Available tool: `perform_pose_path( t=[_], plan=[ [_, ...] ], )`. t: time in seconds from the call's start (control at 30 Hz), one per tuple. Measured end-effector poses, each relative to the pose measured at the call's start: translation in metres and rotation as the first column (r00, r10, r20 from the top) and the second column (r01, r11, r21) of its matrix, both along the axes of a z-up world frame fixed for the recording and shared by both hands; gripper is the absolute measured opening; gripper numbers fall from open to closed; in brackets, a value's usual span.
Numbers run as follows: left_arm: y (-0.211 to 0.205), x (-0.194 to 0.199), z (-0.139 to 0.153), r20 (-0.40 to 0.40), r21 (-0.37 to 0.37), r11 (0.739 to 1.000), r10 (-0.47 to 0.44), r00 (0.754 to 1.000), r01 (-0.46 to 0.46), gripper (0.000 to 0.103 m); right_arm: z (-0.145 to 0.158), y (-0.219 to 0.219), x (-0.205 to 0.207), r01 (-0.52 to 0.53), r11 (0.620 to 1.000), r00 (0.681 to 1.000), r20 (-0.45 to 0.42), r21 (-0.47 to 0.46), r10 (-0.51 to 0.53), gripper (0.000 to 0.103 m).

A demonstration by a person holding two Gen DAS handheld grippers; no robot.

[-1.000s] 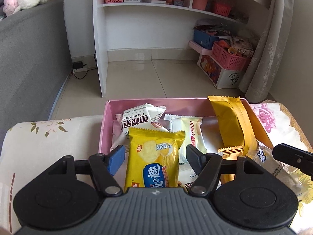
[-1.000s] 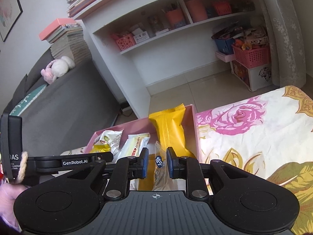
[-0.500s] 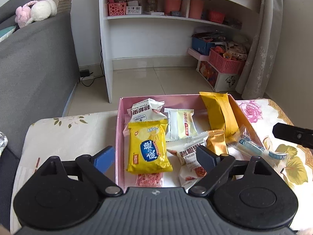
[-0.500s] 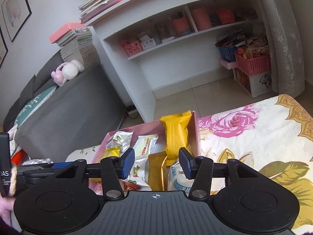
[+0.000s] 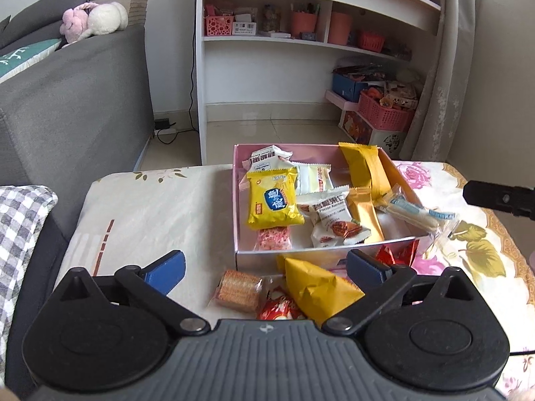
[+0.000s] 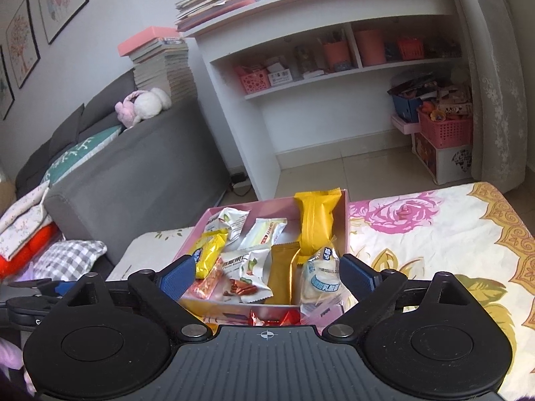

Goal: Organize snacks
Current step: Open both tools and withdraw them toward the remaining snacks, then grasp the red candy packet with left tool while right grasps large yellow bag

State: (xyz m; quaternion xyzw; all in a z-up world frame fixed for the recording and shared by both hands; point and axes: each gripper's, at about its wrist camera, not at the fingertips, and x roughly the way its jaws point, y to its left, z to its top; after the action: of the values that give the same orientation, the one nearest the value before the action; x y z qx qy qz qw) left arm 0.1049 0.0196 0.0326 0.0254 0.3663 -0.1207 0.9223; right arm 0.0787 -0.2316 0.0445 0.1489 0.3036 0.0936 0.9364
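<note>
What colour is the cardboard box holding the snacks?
Pink; the open cardboard box shows best in the left wrist view.

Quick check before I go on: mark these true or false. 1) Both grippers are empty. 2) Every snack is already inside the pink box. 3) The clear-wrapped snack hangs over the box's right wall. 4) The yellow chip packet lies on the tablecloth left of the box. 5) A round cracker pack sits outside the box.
1) True: the left gripper and right gripper hold nothing, jaws opening.
2) False: a cracker pack, a yellow packet and red-wrapped candies lie in front of the pink box.
3) True: the clear-wrapped snack overhangs the right wall.
4) False: the yellow chip packet lies inside the box.
5) True.
</note>
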Motion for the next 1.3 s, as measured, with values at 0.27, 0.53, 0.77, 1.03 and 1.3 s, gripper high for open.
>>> perform_pose_path(
  t=[0.27, 0.53, 0.77, 1.03, 1.3],
  plan=[
    [0.022, -0.013, -0.025, -0.003, -0.013, 1.0, 0.013, 1.0, -0.013, 0.103, -0.008, 0.017, -0.021, -0.093, 0.99, 0.992, 0.071, -0.106, 0.101, 0.101],
    [0.024, -0.023, -0.052, 0.013, -0.02, 0.995, -0.094, 0.995, 0.095, 0.102, -0.03, 0.043, -0.028, -0.184, 0.969, 0.975, 0.09, -0.166, 0.201, 0.102],
    [0.018, -0.017, -0.063, 0.007, -0.033, 0.985, -0.168, 0.986, 0.168, 0.081, -0.047, 0.065, -0.031, -0.267, 0.938, 0.954, 0.077, -0.223, 0.29, 0.102],
    [0.012, -0.007, -0.075, -0.061, -0.051, 0.981, -0.189, 0.98, 0.186, 0.049, -0.061, 0.077, -0.028, -0.339, 0.906, 0.931, 0.048, -0.253, 0.362, 0.101],
    [0.012, -0.004, -0.074, -0.093, -0.075, 0.984, -0.169, 0.981, 0.163, 0.029, -0.069, 0.096, -0.024, -0.398, 0.869, 0.906, 0.024, -0.294, 0.423, 0.099]
  ],
)
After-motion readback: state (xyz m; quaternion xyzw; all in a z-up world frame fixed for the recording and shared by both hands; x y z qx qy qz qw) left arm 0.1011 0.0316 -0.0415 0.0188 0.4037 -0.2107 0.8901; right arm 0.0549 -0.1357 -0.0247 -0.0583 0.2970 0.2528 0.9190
